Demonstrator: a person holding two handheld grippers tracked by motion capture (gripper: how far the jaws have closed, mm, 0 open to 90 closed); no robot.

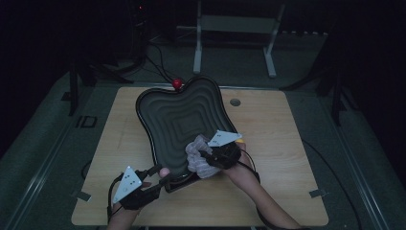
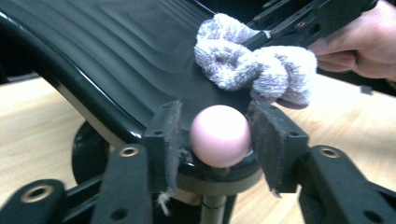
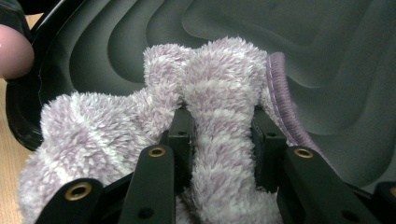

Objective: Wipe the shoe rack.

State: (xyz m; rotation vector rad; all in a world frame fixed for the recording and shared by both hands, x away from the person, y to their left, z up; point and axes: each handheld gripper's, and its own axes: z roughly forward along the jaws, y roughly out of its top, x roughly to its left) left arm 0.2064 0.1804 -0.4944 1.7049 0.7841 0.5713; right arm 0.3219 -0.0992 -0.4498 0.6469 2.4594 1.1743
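On the wooden surface [image 1: 268, 129] a dark ridged tray [image 1: 179, 115] tilts near the front edge, the left claw [image 1: 160, 173] at its lower rim, the right claw [image 1: 207, 157] gripping a fluffy cloth [image 1: 196, 155] against it.

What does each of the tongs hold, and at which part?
Right tongs: fluffy lilac cloth, pinched at a fold. Left tongs bracket the black ridged tray's pink ball knob; contact is unclear.
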